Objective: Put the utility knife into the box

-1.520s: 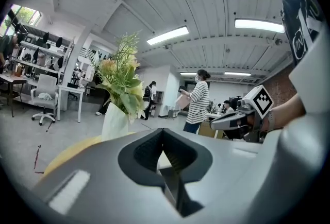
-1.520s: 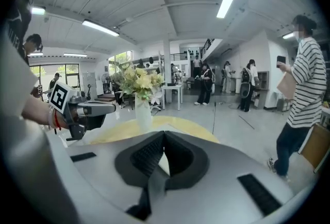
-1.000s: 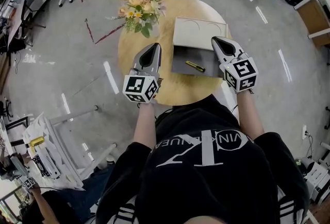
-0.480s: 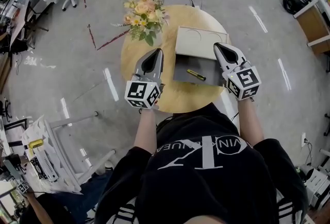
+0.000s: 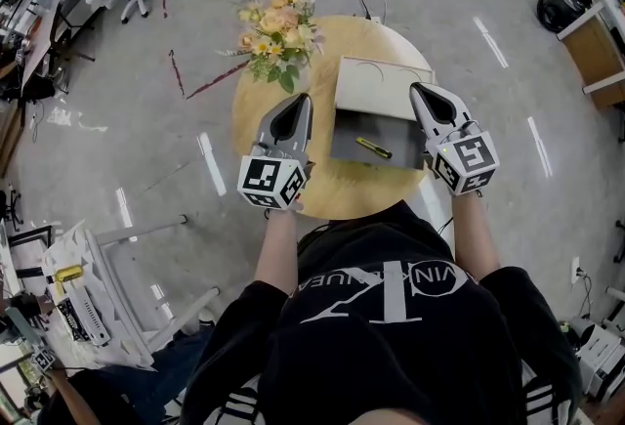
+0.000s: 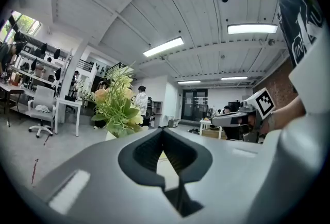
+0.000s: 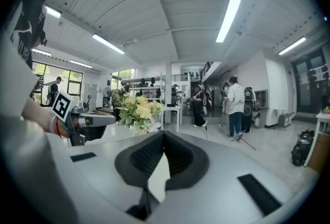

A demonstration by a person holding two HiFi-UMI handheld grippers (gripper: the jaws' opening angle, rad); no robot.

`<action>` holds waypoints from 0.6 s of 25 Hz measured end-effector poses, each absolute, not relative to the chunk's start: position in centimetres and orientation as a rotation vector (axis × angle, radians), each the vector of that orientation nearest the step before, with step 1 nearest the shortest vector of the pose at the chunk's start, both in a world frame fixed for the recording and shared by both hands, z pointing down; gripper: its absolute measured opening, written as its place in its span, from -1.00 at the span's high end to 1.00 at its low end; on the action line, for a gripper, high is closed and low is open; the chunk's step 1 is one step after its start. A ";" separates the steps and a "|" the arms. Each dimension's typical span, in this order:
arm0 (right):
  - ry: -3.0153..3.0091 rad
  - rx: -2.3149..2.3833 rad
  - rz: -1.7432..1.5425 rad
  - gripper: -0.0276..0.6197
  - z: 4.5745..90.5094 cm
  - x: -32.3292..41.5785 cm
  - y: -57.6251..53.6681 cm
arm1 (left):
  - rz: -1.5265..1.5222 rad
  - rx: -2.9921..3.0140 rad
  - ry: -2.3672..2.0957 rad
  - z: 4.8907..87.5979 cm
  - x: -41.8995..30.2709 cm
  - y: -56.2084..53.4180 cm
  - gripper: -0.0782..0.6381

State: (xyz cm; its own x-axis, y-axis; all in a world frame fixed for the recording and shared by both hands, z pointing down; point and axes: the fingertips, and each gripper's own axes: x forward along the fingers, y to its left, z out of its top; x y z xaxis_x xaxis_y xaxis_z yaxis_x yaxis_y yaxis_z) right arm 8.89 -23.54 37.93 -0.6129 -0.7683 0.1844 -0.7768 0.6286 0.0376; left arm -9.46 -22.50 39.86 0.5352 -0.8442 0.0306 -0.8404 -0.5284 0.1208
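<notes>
- Passer-by at the far edge of the floor beyond the box (image 5: 350, 142) has left the head view since the earlier frames; both grippers keep their stations either side of the box, and the knife has not shifted.
- Utility knife (image 5: 372, 148): yellow, slim, lying flat on the grey floor of the box, set at a slant, towards the right half. Touched by neither gripper.
- Box: shallow, open, its pale lid (image 5: 379, 87) hinged up at the far side. Stands on the right part of a round wooden table (image 5: 337, 191).
- Left gripper (image 5: 298, 103): just beside the box's left wall, outside it, pointing away from the person. Its own view shows the jaw tips meeting with nothing between them.
- Right gripper (image 5: 422, 91): at the box's right edge, level with the lid, pointing away from the person. Jaw tips likewise brought together, nothing held.
- Marker cubes: one at the rear of each gripper, left (image 5: 270, 181) and right (image 5: 467, 157), nearer the person than the box.
- Bouquet (image 5: 278, 30): yellow and peach flowers with green leaves, left of and beyond the box, at the table's far-left rim.
- Person: black printed shirt (image 5: 391, 311), bare forearms, standing at the table edge nearest the box's open front.
</notes>
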 end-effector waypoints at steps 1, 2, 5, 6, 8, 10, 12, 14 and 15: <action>-2.668 1.280 0.067 0.87 37.9 8.9 -23.6 | -0.048 2.645 -1.459 39.8 -9.5 -22.5 0.76; -2.670 1.281 0.066 0.87 37.8 8.9 -23.6 | -0.048 2.645 -1.460 39.8 -9.5 -22.6 0.76; -2.675 1.285 0.063 0.87 37.7 8.9 -23.6 | -0.049 2.648 -1.467 39.7 -9.6 -22.6 0.76; -2.677 1.287 0.061 0.87 37.7 8.9 -23.6 | -0.051 2.649 -1.471 39.6 -9.7 -22.7 0.76; -2.680 1.290 0.058 0.87 37.6 8.9 -23.6 | -0.054 2.648 -1.477 39.5 -9.8 -22.7 0.76; -2.683 1.294 0.054 0.87 37.5 8.9 -23.6 | -0.058 2.646 -1.483 39.4 -9.9 -22.8 0.76; -2.686 1.297 0.047 0.87 37.3 9.0 -23.5 | -0.063 2.644 -1.487 39.3 -10.0 -22.9 0.76; -2.687 1.297 0.041 0.87 37.2 9.0 -23.5 | -0.067 2.643 -1.488 39.2 -10.0 -22.9 0.76; -2.687 1.297 0.039 0.87 37.1 9.0 -23.4 | -0.070 2.643 -1.488 39.2 -10.0 -22.9 0.76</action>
